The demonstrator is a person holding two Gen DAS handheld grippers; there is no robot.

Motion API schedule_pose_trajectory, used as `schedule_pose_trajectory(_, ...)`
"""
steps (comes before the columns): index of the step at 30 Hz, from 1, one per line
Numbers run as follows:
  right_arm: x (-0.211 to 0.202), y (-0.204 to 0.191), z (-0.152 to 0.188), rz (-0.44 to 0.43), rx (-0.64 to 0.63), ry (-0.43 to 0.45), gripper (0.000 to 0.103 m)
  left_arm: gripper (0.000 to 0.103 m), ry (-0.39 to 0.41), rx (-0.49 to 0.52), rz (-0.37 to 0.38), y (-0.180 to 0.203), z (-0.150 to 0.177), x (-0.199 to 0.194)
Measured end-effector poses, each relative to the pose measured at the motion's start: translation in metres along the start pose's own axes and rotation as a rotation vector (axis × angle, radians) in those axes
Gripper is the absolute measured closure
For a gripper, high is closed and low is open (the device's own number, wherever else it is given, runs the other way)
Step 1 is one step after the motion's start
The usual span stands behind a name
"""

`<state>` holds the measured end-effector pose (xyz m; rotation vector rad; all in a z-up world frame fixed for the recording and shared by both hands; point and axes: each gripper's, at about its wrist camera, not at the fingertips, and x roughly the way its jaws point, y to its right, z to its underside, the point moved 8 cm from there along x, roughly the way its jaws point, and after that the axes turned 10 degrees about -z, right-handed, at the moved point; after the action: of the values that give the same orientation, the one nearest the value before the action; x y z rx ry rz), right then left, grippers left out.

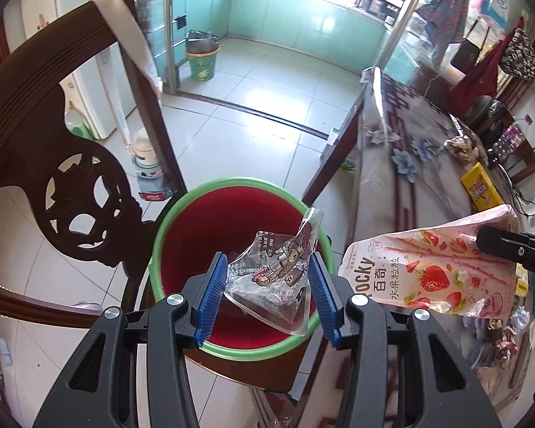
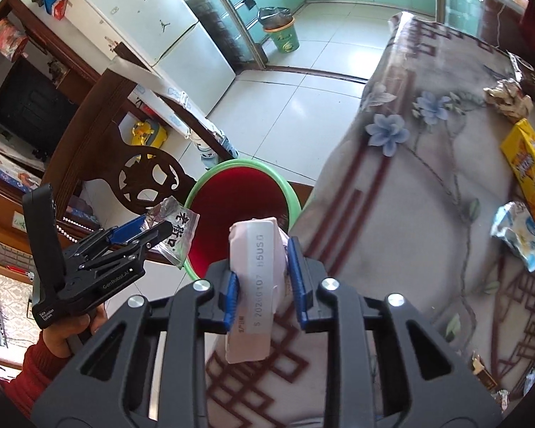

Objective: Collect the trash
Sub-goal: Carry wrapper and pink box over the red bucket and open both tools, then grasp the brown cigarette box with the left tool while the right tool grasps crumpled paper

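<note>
A red bucket with a green rim point(image 1: 167, 224) stands on a wooden chair beside the table; it also shows in the right wrist view point(image 2: 292, 199). My left gripper point(image 1: 267, 296) hangs over the bucket with its jaws apart, a clear printed wrapper point(image 1: 271, 278) lying between the blue pads point(image 1: 214, 292). In the right wrist view the left gripper point(image 2: 149, 228) carries the wrapper point(image 2: 178, 232) beside the bucket. My right gripper point(image 2: 264, 281) is shut on a pink Pocky strawberry packet point(image 2: 253, 278), held over the table edge near the bucket. The packet shows in the left wrist view point(image 1: 431, 271).
The table with a flowered cloth point(image 2: 392, 192) carries a yellow box point(image 2: 528, 171), a blue-white wrapper point(image 2: 520, 232) and crumpled wrappers point(image 2: 506, 100). A carved wooden chair back point(image 1: 53, 135) rises left of the bucket. A green bin point(image 1: 201, 60) stands by the kitchen doorway.
</note>
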<state>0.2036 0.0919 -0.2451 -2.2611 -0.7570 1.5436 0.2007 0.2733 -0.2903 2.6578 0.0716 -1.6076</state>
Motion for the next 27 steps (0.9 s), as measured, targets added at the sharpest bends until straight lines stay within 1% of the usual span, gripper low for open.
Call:
schedule_pose_trajectory(6,0.018,-0.02,-0.016,-0.019,-0.024,0.002,0.078,0.058,-0.024,-0.026,-0.044,-0.016,-0.002,0.013)
schedule_pose_trajectory(8,0.021,-0.024,-0.022,-0.014,-0.031,0.014,0.076,0.058,-0.037,-0.039,-0.058,-0.02,-0.001,0.018)
schedule_pose_trajectory(9,0.023,-0.026,-0.025,-0.019,-0.026,0.023,0.064,0.058,-0.042,-0.044,-0.062,-0.021,-0.001,0.02)
schedule_pose_trajectory(10,0.025,-0.027,-0.028,-0.025,-0.021,0.024,0.056,0.058,-0.046,-0.048,-0.064,-0.022,-0.001,0.022)
schedule_pose_trajectory(12,0.025,-0.028,-0.031,-0.023,-0.02,0.032,0.056,0.053,-0.054,-0.055,-0.072,-0.024,-0.001,0.023)
schedule_pose_trajectory(13,0.024,-0.029,-0.032,-0.023,-0.022,0.035,0.051,0.049,-0.056,-0.06,-0.077,-0.025,-0.001,0.024)
schedule_pose_trajectory(14,0.021,-0.029,-0.032,-0.022,-0.02,0.038,0.048,0.04,-0.059,-0.068,-0.089,-0.027,-0.001,0.024)
schedule_pose_trajectory(15,0.017,-0.028,-0.031,-0.022,-0.018,0.045,0.046,0.039,-0.053,-0.08,-0.092,-0.029,-0.002,0.022)
schedule_pose_trajectory(17,0.009,-0.027,-0.029,-0.014,-0.026,0.051,0.046,0.039,-0.049,-0.092,-0.085,-0.031,-0.002,0.019)
schedule_pose_trajectory(21,-0.014,-0.021,-0.015,0.031,-0.051,0.064,0.046,0.039,-0.04,-0.089,-0.092,-0.03,-0.002,0.012)
schedule_pose_trajectory(27,-0.039,-0.015,0.008,0.054,-0.05,0.074,0.045,0.039,-0.023,-0.08,-0.072,-0.015,0.0,-0.001)
